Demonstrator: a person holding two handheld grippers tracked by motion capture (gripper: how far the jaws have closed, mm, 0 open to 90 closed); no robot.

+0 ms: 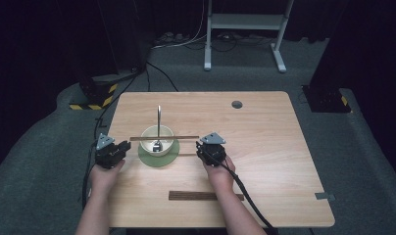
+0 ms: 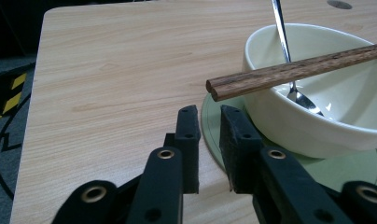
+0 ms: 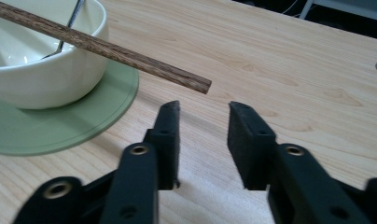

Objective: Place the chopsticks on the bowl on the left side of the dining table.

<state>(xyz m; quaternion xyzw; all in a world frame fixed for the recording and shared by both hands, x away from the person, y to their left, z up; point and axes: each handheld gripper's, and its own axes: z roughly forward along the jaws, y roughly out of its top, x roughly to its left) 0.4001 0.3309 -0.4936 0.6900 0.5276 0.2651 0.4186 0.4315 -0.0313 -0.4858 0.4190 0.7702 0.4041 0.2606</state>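
I hold my left gripper [image 1: 118,148] narrowly parted and my right gripper [image 1: 204,148] wider, both empty, flanking the bowl [image 1: 157,140] near the desk's [image 1: 264,147] left edge, probably to lift the chopsticks [image 1: 164,138] bridging its rim.

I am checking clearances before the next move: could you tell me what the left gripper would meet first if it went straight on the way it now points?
Probably the green saucer: the left gripper sits low at its rim, with the white bowl just behind. The chopsticks across the bowl seem to pass above that line, though depth is unclear.
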